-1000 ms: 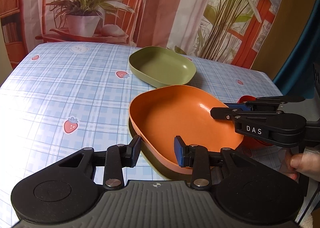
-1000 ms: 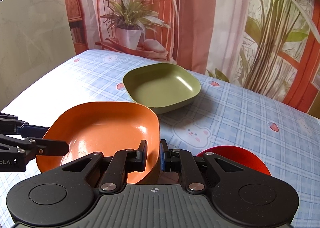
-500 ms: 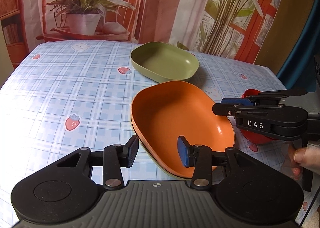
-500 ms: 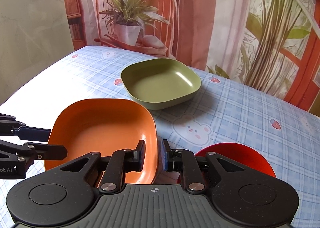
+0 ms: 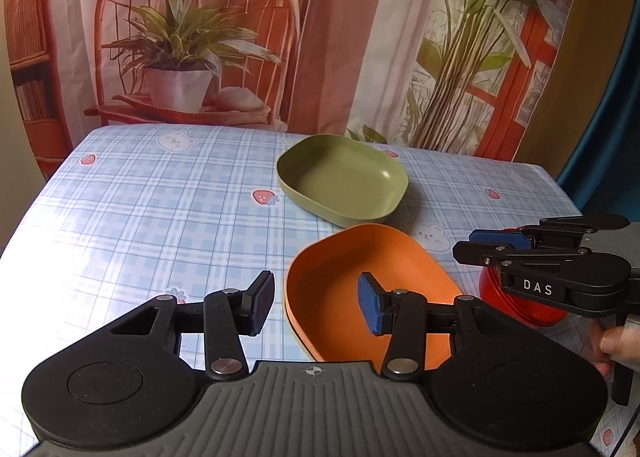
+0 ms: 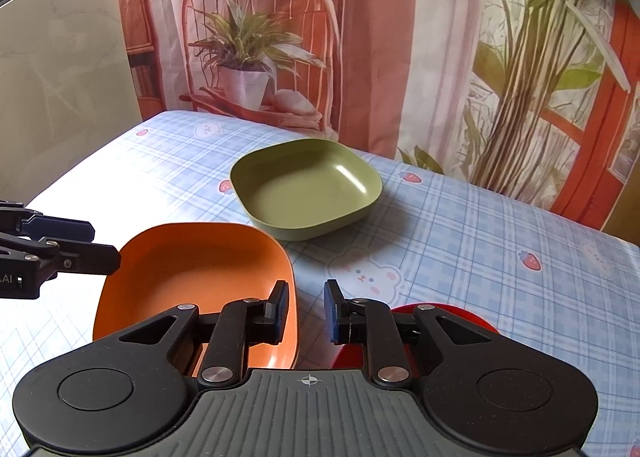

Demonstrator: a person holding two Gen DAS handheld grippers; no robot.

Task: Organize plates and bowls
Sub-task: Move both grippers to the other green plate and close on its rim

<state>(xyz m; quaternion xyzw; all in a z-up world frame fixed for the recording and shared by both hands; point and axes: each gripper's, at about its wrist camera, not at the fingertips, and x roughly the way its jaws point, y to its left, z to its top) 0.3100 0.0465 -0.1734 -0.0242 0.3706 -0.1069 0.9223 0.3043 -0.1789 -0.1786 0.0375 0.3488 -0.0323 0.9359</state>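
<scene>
An orange plate point(image 5: 360, 281) lies flat on the checked tablecloth, with a thin pale edge of another dish showing under its near rim. My left gripper point(image 5: 316, 307) hovers open over the plate's left rim, pads clear of it. My right gripper point(image 6: 306, 311) stands narrowly open just past the orange plate's point(image 6: 192, 273) right edge, with nothing between its pads; in the left wrist view the right gripper point(image 5: 466, 241) reaches in from the right. A green bowl point(image 5: 344, 181) sits further back, the same green bowl point(image 6: 308, 189) that shows in the right wrist view. Red bowls point(image 5: 520, 305) sit under the right gripper.
The table point(image 5: 140, 217) has a blue plaid cloth with strawberry and bear prints. A printed backdrop with plants and a chair hangs behind its far edge. A hand point(image 5: 616, 345) holds the right gripper. The red bowls point(image 6: 460, 317) are partly hidden by the right fingers.
Both grippers let go of the orange plate's rims; it came down from a tilt to lie flat. The left jaws widened and pulled back and up. The right jaws parted slightly.
</scene>
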